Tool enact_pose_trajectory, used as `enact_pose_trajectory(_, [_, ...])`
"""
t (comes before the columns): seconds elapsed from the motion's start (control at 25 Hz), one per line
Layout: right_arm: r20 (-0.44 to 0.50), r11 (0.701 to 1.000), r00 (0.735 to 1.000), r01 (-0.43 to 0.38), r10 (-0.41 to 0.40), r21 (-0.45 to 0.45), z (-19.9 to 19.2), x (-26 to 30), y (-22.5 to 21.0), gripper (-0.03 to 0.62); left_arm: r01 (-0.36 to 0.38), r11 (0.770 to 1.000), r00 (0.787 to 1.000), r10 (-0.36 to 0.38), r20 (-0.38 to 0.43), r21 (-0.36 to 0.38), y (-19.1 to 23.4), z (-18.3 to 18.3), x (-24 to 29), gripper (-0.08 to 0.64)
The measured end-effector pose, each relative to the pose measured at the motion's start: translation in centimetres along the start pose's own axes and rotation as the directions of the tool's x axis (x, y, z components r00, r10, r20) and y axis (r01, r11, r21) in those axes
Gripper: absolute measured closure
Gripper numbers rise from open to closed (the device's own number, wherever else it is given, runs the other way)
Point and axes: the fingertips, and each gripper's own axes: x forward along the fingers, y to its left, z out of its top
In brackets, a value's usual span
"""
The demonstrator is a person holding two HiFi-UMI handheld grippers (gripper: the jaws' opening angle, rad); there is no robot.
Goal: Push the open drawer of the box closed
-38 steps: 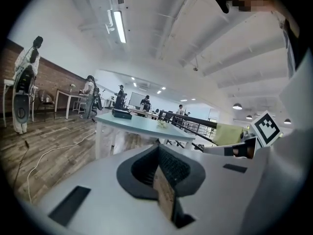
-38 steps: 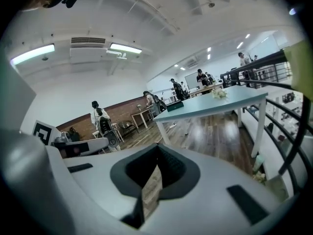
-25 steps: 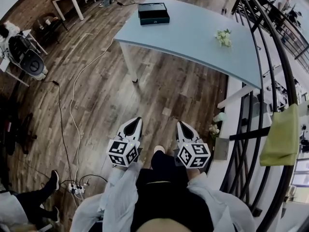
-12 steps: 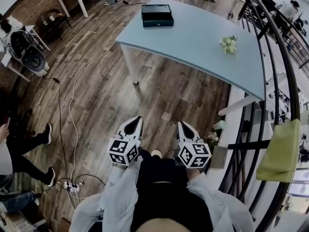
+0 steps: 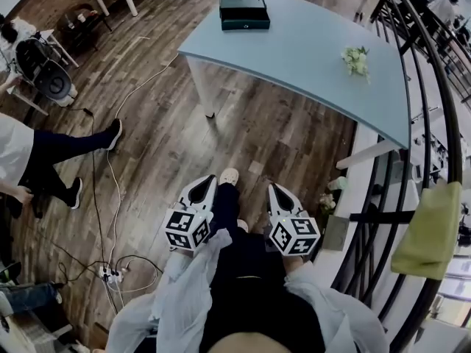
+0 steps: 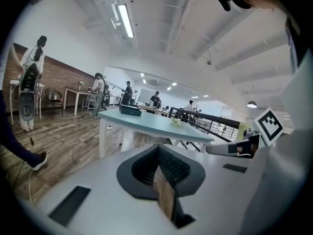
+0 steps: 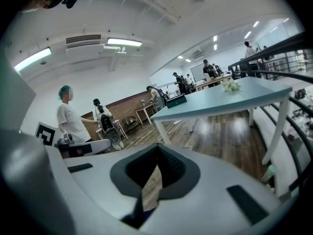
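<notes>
I'm looking down on a dark wooden plank floor (image 5: 162, 145) with a pale blue bench (image 5: 309, 57) in the upper middle of the frame. The box (image 5: 244, 12) sits on the bench's far left corner, near the top edge. It is dark teal, and from here I can't tell how far its drawer stands out. A small bunch of pale flowers (image 5: 356, 59) lies toward the bench's right end, well apart from the box. A dark curved railing (image 5: 423, 123) sweeps down the right side, with a yellow-green cloth (image 5: 429, 219) draped at the right edge. A white cable (image 5: 110, 160) snakes across the floor to a power strip (image 5: 110, 274) at lower left.

The left gripper (image 5: 204, 188) and right gripper (image 5: 277, 193) sit side by side at lower centre, well short of the bench. Both sets of jaws are clenched tip to tip with nothing between them.

Against the frame half a second back, the grippers hold the same spot and the same clenched state. My operator's pale shoe (image 5: 229, 176) has stepped forward and now shows between the grippers. A bystander's dark-trousered leg (image 5: 66, 149) has come further in from the left edge. The bench has slid slightly up and right in the frame.
</notes>
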Motion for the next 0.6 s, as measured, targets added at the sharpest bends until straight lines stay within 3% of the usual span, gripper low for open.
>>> enact_pose_trajectory(0.6, [-0.004, 0.999, 1.000, 0.024, -0.024, 0.022, 2.9, 4.6, -2.7, 0.584, 0.023, 1.000, 1.000, -0.023, -0.019, 0.003, 1.6, 2.0, 5.6, 0.545])
